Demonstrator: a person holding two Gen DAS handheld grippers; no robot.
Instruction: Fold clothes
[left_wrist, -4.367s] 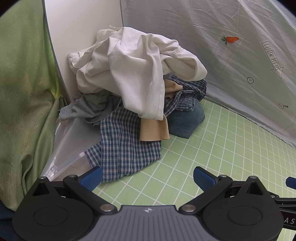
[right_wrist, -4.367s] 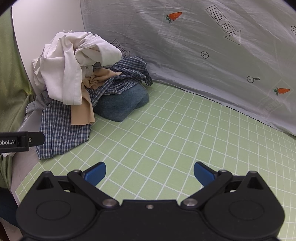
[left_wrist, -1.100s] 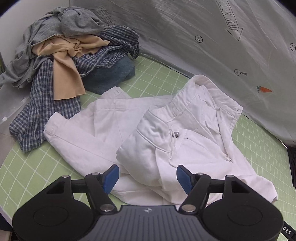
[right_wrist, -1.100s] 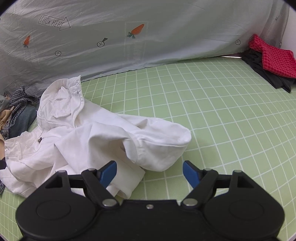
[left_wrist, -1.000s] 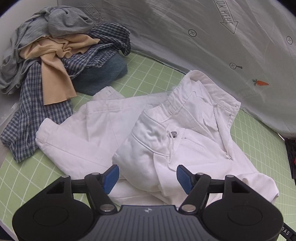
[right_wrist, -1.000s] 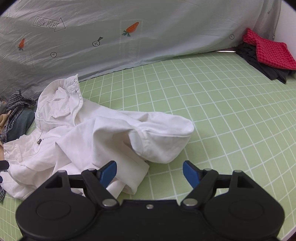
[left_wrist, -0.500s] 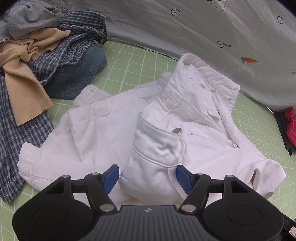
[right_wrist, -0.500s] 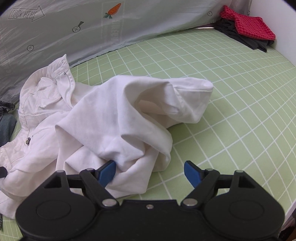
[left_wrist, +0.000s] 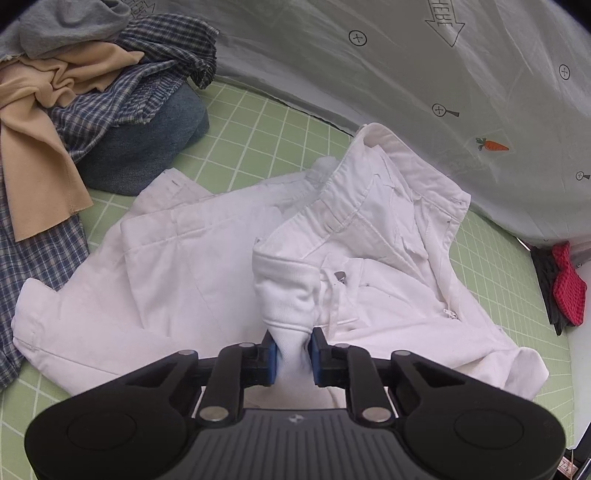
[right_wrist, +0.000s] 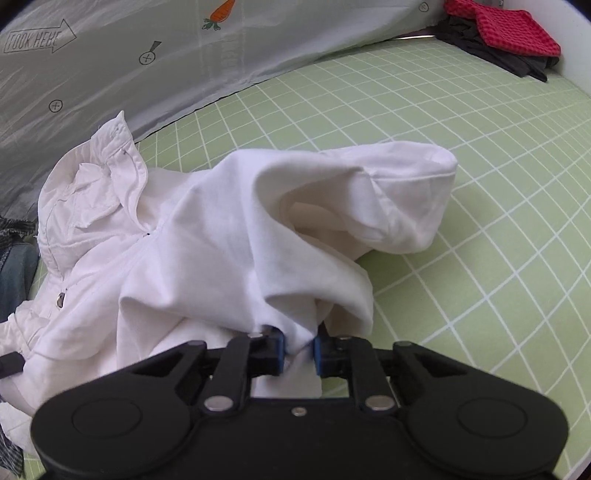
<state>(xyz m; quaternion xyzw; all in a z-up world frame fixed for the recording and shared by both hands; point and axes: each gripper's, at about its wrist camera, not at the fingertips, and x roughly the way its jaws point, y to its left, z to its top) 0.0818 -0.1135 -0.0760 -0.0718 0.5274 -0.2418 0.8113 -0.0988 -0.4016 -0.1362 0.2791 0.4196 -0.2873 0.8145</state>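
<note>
Both grippers have just clamped onto the crumpled white trousers (left_wrist: 236, 266) on the green surface (right_wrist: 461, 110), left gripper (left_wrist: 291, 350) pinching the waistband, right gripper (right_wrist: 298, 350) a leg fold, garment stretching away ahead.

My left gripper (left_wrist: 291, 350) has just closed, its fingers (left_wrist: 269, 352) pinching the white trousers (left_wrist: 221, 273) crumpled on the green gridded bench (left_wrist: 258, 129)

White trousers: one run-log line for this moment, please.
stage: grasp | left gripper: shut on white trousers | right gripper: shut on white trousers | mat: trousers crumpled, unfolded
</note>
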